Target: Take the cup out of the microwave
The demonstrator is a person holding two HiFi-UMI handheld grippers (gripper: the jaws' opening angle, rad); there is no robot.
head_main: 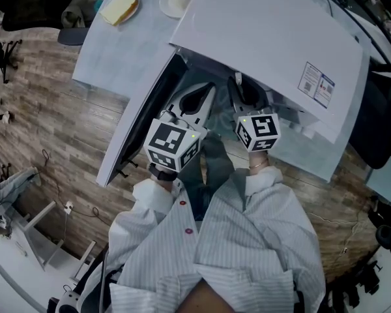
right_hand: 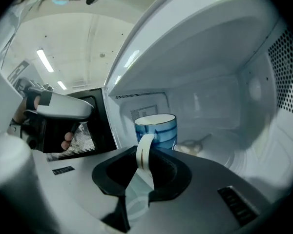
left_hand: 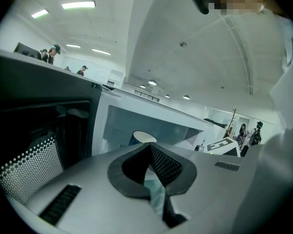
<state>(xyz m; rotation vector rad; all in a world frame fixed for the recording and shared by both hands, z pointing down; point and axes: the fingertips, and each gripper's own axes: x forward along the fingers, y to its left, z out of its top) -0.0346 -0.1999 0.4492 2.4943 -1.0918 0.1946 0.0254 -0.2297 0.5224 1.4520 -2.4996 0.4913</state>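
Note:
A blue striped cup (right_hand: 156,129) with a white handle stands upright inside the open white microwave (head_main: 274,38). My right gripper (right_hand: 145,152) reaches into the cavity, and its pads are closed on the cup's handle. In the head view the right gripper (head_main: 244,91) disappears under the microwave's top, which hides the cup. My left gripper (head_main: 199,100) hovers at the opening beside the door (head_main: 140,119), its jaws together with nothing between them. The left gripper view shows the cup's rim (left_hand: 144,136) just past the left gripper (left_hand: 149,147).
The dark door (left_hand: 39,126) hangs open on the left. Inside, a glass turntable (right_hand: 219,150) lies under the cup. On the table behind the microwave sit a plate with a yellow slice (head_main: 119,8) and another plate (head_main: 178,0). People stand in the far background.

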